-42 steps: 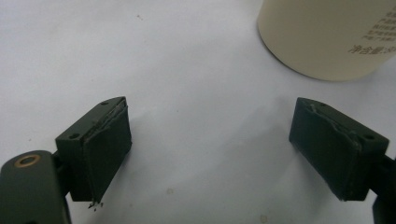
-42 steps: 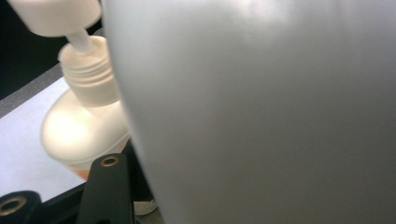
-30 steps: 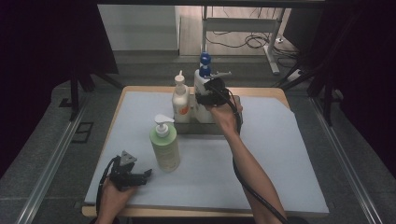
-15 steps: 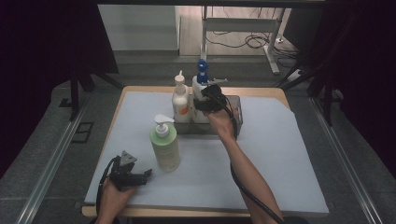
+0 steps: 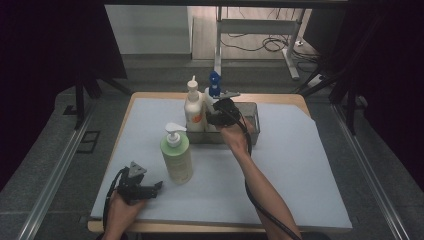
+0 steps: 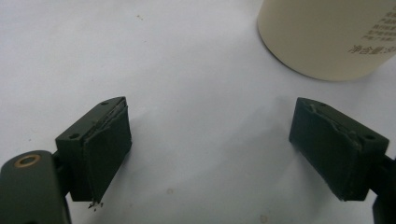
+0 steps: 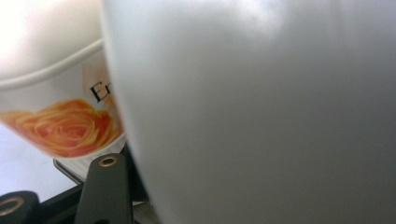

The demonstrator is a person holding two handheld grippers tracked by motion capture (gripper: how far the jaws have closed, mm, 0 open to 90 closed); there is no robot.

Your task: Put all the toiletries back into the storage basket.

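High view: right tongs [image 5: 216, 116] at the far middle of the surface [image 5: 300, 165], closed around the white bottle with the blue spray top [image 5: 212, 95], bottle standing upright in the grey tray [image 5: 252, 125] just beside the cream bottle with the orange flower label [image 5: 194, 106]. Green pump bottle [image 5: 177, 155] upright on the surface, nearer the person, well apart from the tray. Left tongs [image 5: 156, 186] resting low at the near left, pointing toward the green pump bottle, near but apart from it.

Right gripper view: white bottle body [image 7: 261, 112] pressed close against the camera between the jaws, flower-label bottle [image 7: 60, 116] touching or just beside it at left.

Left gripper view: jaws spread wide, nothing between the pads [image 6: 107, 149], base of the green pump bottle [image 6: 327, 37] ahead at upper right.
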